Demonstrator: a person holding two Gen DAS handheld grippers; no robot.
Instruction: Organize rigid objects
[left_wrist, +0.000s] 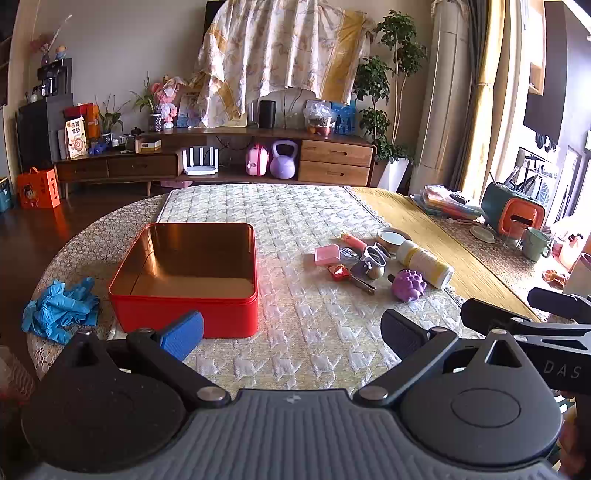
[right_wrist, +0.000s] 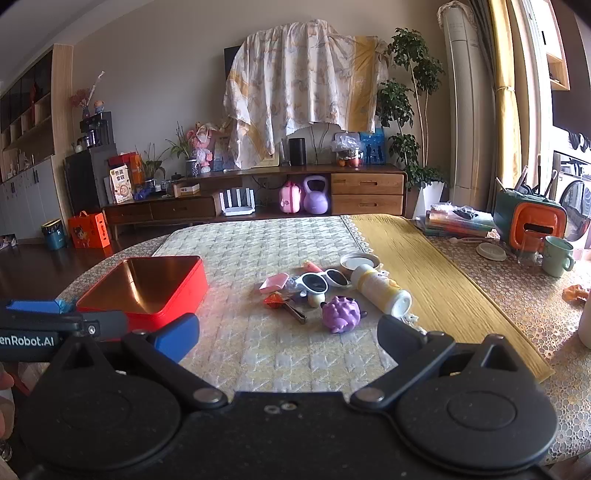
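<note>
An empty red tin (left_wrist: 184, 280) stands open on the quilted mat, just ahead of my left gripper (left_wrist: 291, 332), which is open and holds nothing. To the right lies a cluster: a pink case (left_wrist: 327, 254), white sunglasses (right_wrist: 325, 280), a purple spiky toy (right_wrist: 340, 314), a white and yellow bottle (right_wrist: 380, 290) on its side, a round tin (right_wrist: 359, 260) and a small red-orange piece (right_wrist: 275, 298). My right gripper (right_wrist: 288, 338) hangs open and empty just short of the cluster. The red tin (right_wrist: 147, 288) sits to its left.
Blue gloves (left_wrist: 61, 312) lie crumpled left of the tin, near the table edge. A yellow runner (right_wrist: 424, 280) crosses the table on the right. Beyond it stand a green mug (right_wrist: 556, 256), an orange and green box (right_wrist: 528, 221) and stacked books (right_wrist: 454, 221).
</note>
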